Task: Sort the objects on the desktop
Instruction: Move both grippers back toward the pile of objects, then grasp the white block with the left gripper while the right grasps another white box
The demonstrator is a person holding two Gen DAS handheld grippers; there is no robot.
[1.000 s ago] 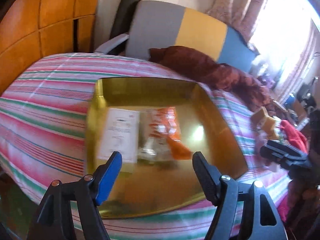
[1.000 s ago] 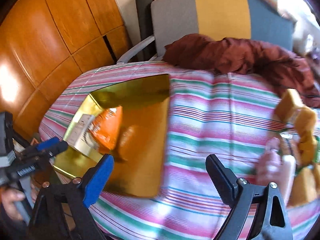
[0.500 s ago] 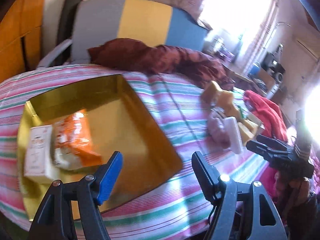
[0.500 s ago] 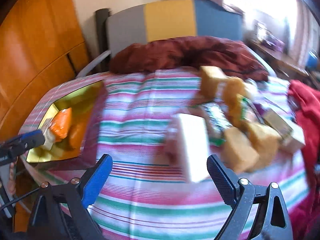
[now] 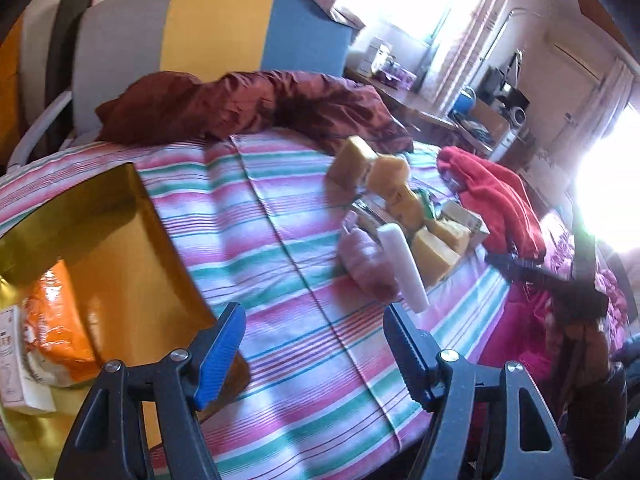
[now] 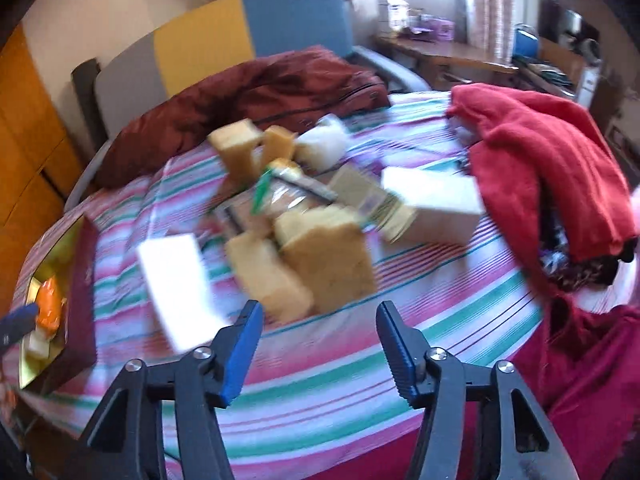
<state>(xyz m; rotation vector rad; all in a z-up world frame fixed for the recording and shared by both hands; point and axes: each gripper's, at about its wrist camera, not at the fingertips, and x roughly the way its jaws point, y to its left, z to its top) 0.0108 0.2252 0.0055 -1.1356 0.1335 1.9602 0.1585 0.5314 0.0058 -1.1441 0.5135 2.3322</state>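
A gold tray [image 5: 132,240] lies at the left of the striped table, holding an orange packet [image 5: 56,320] and a white box [image 5: 12,360]; its rim also shows in the right wrist view [image 6: 80,232]. A pile of yellow sponges [image 6: 324,256], a white box [image 6: 176,272], a cream box [image 6: 432,204] and packets sits mid-table; the sponges also show in the left wrist view [image 5: 432,252]. My left gripper [image 5: 312,344] is open and empty above the cloth by the tray's corner. My right gripper [image 6: 320,340] is open and empty just short of the sponges.
A maroon blanket [image 5: 248,104] lies at the back of the table before a grey, yellow and blue chair [image 5: 216,28]. A red cloth [image 6: 552,160] covers the right edge. A cluttered desk [image 6: 440,56] stands beyond.
Both grippers swung to the right, away from the gold tray and toward the pile of sponges and boxes. Both stayed open and empty.
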